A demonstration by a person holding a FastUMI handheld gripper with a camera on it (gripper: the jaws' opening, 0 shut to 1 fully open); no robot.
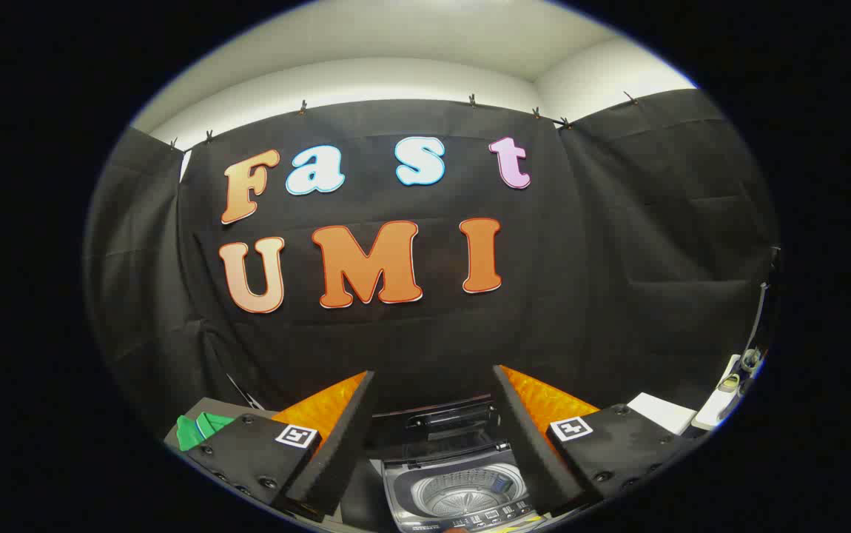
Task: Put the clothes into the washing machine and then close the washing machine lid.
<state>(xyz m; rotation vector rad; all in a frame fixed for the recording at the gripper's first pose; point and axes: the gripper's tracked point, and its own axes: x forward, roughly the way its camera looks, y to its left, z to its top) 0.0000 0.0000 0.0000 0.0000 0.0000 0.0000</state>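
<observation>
From the gripper view, your gripper (433,437) has its two fingers spread wide apart, with nothing held between them. They frame the washing machine (462,492), which sits below and just ahead, in the gap between the fingers and a little nearer the right one.

The machine is a small top-loader. Its mouth faces straight up at you, so you look down into the round ribbed drum (466,494), and no cloth can be seen inside it. The lid (436,420) is raised and leans back at the far side, toward the booth wall; its long axis runs crosswise, from one finger to the other. The control strip (481,518) lies along the near edge, closest to you, also running crosswise.

The clothes (198,431) are a green bundle lying off beyond your left finger, on a dark surface (222,406) well apart from the machine. The body of your left finger covers part of the bundle, so its full shape and which way it lies cannot be told.

Beyond your right finger there is a flat white slab (661,411), and further out some pale gear with a cable (757,326) against the cloth. The black cloth wall (618,259) stands behind the machine.
</observation>
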